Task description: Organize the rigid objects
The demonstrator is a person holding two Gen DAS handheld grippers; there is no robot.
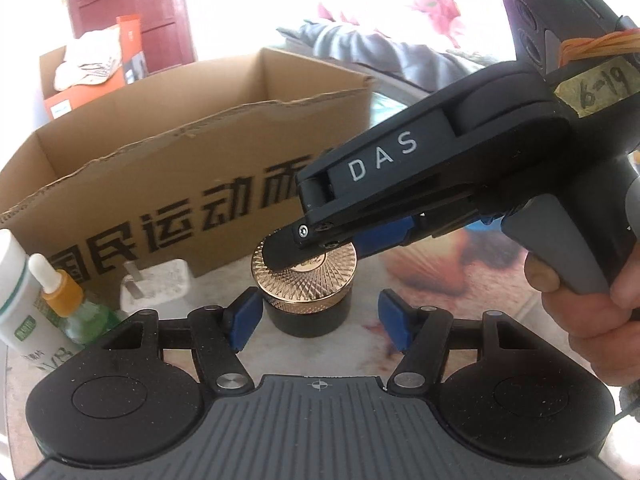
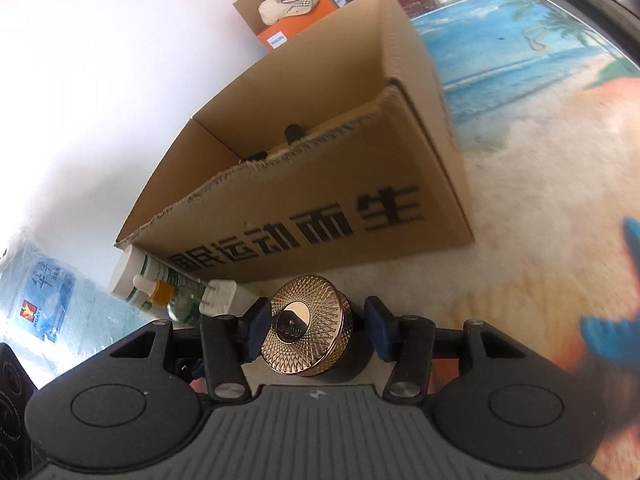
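- A small dark jar (image 1: 306, 312) with a patterned gold lid (image 1: 306, 276) stands on the table (image 1: 460, 276), just in front of an open cardboard box (image 1: 180, 168).
- The left gripper (image 1: 316, 322) has its blue pads either side of the jar; the left pad sits by the jar's wall, the right pad stands apart, so the jaws are open.
- The right gripper (image 2: 316, 332) reaches over the lid from the right, held by a hand (image 1: 592, 304); its pads flank the lid, and a gap shows on the right side, so it is open too.
- A white tube (image 1: 20, 300), a dropper bottle (image 1: 64, 300) and a white plug (image 1: 156, 286) lie left of the jar, beside the box.
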